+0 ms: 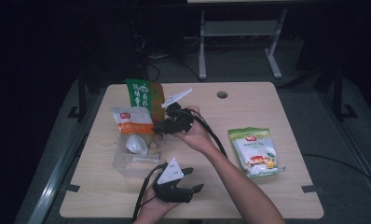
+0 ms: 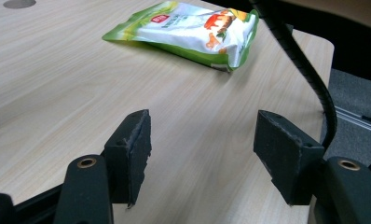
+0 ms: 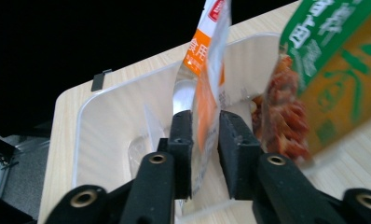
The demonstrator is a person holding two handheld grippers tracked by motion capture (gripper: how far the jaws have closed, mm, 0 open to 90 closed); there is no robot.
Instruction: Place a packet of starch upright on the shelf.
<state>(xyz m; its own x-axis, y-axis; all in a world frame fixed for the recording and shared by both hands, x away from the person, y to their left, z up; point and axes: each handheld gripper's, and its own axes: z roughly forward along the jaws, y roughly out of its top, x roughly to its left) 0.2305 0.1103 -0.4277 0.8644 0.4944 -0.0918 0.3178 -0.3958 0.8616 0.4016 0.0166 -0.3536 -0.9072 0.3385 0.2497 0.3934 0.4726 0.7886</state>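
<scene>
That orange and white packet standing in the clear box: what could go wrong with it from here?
The orange and white packet stands on edge between the right gripper pads, which look slightly parted, so it might topple or slide down crooked in the clear box. The green packet leans close beside it and could get knocked as the gripper pulls away. The box itself looks light and might shift.

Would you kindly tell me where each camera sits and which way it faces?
High view: above the person's side, looking down the table; both forearms, left tongs, right tongs.
Left gripper view: on the left tongs, facing the green pouch; shared with high view.
Right gripper view: on the right tongs, astride the orange pouch in the clear bin.
</scene>
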